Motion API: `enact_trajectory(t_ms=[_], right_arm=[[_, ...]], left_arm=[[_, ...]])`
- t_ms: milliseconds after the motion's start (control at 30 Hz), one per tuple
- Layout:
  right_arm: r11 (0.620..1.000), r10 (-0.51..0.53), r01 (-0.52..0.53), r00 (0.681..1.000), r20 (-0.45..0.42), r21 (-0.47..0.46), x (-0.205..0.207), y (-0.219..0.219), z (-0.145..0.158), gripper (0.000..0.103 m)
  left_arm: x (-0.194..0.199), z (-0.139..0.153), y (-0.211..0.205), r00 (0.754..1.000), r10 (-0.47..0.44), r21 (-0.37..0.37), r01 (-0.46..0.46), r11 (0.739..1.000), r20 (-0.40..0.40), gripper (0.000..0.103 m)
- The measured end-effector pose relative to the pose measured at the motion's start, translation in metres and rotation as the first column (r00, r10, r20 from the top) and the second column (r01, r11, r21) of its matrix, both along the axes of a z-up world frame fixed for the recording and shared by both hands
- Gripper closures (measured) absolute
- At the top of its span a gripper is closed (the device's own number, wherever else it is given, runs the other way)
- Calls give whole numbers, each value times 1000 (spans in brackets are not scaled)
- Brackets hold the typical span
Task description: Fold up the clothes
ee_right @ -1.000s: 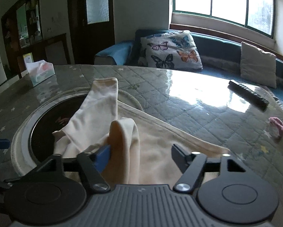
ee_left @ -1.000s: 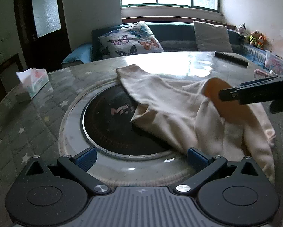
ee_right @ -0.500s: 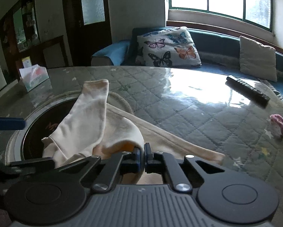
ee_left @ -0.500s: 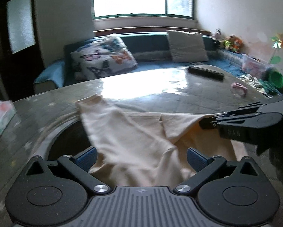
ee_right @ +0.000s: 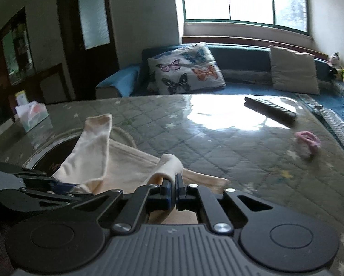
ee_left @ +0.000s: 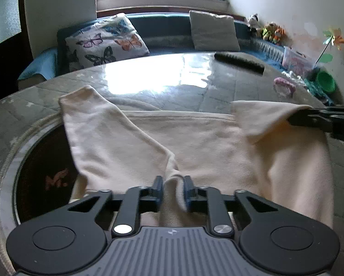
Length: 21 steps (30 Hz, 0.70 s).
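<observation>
Left wrist view shows our left gripper (ee_left: 173, 192) with its jaws drawn in on a raised ridge of the cream garment (ee_left: 206, 142), the cloth bunched between the blue pads at the near edge, so we have a firm hold on that fold. The garment lies spread over the quilted table (ee_left: 149, 78), its near left part draped across the dark round inset (ee_left: 43, 172) set into the tabletop, with one sleeve (ee_left: 96, 119) running away to the far left. At the right of this view our right gripper (ee_left: 293, 117) comes in from the side with the far right corner of the cloth pinched and lifted, which is why that corner peaks up off the table. From the right wrist view the same gripper (ee_right: 173, 188) has its jaws nearly closed with a rolled edge of fabric caught between them, and the left gripper (ee_right: 64, 185) shows low at the left edge. We judge that holding two separated points lets us keep the cloth taut between them and carry it as a sheet rather than a heap; whether we are laying it flat or bringing an edge over, the pictures do not settle. A remote (ee_right: 269, 109), a pink scrap (ee_right: 307, 141) and a tissue box (ee_right: 31, 115) sit well apart from the garment.
</observation>
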State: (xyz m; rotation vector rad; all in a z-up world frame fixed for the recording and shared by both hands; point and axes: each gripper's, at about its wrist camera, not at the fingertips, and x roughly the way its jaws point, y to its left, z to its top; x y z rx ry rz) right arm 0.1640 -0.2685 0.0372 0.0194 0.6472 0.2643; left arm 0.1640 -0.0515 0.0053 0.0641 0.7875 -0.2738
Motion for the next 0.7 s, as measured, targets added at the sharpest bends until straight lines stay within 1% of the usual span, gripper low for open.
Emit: enact_trajectory(t_ms=[33, 200, 300, 400, 500, 600, 700], right_arm=[[1000, -14, 14, 1000, 6, 2, -5, -5, 2, 100], [996, -91, 91, 996, 19, 26, -39, -31, 3, 100], [990, -139, 138, 990, 23, 44, -63, -47, 3, 100], [981, -186, 184, 982, 26, 61, -86, -62, 2, 100], [972, -226, 224, 974, 24, 70, -105, -75, 0, 100], [969, -243, 243, 970, 8, 47, -111, -78, -6, 100], [965, -261, 261, 965, -7, 24, -117, -81, -12, 95]], left_arm=[[-5, 4, 5, 1000, 9, -6, -9, 1000, 11, 91], [-31, 24, 38, 994, 86, -39, -84, 996, 68, 92], [-56, 37, 65, 985, 140, -77, -133, 988, 98, 92], [-88, 46, 90, 975, 188, -106, -176, 979, 117, 93], [-121, 45, 109, 969, 220, -120, -206, 971, 112, 94], [-146, 36, 120, 969, 234, -120, -224, 967, 74, 93], [-162, 23, 126, 974, 224, -106, -220, 970, 26, 93]])
